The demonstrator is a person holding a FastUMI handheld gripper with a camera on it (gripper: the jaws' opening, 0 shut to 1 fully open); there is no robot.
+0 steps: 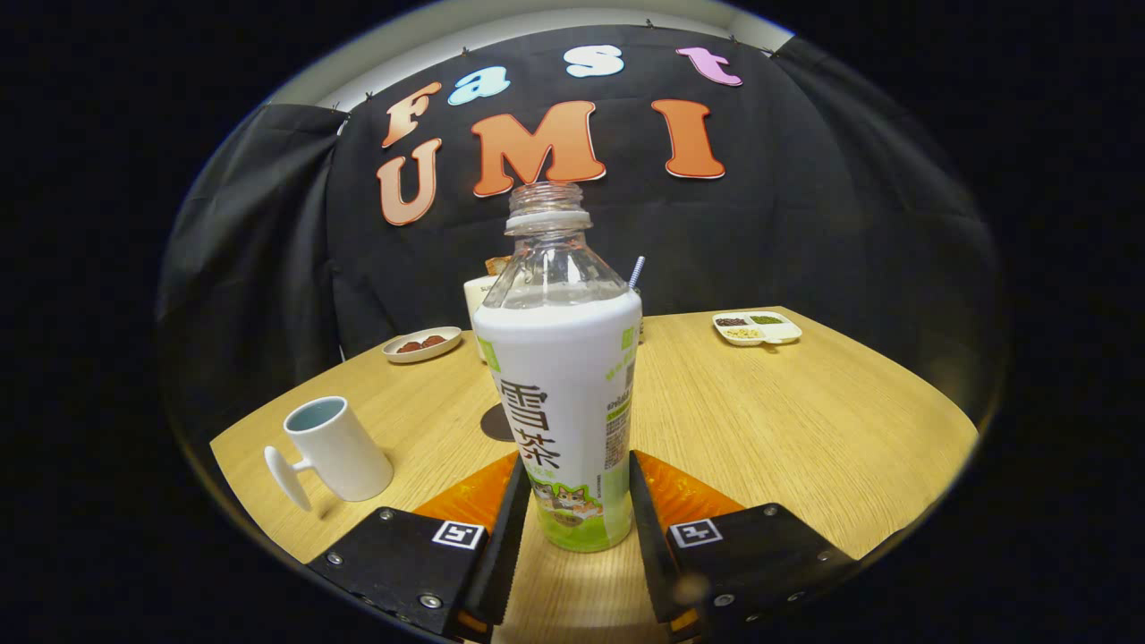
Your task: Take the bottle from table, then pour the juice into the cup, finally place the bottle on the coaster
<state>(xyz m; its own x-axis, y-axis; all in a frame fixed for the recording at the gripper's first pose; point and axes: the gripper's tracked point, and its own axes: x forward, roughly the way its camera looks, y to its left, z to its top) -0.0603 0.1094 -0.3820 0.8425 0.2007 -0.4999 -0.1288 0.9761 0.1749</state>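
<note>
The fingers [572, 501] are clamping either side of the uncapped bottle [562, 394], holding it upright so nothing spills, the cup [335, 447] waiting off to its left on the worktop [805, 420].

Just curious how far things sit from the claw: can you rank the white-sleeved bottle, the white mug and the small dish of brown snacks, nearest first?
1. White-sleeved clear plastic bottle: between the claw's fingers.
2. White mug: left, on the table.
3. Small dish of brown snacks: far left, by the wall.
</note>
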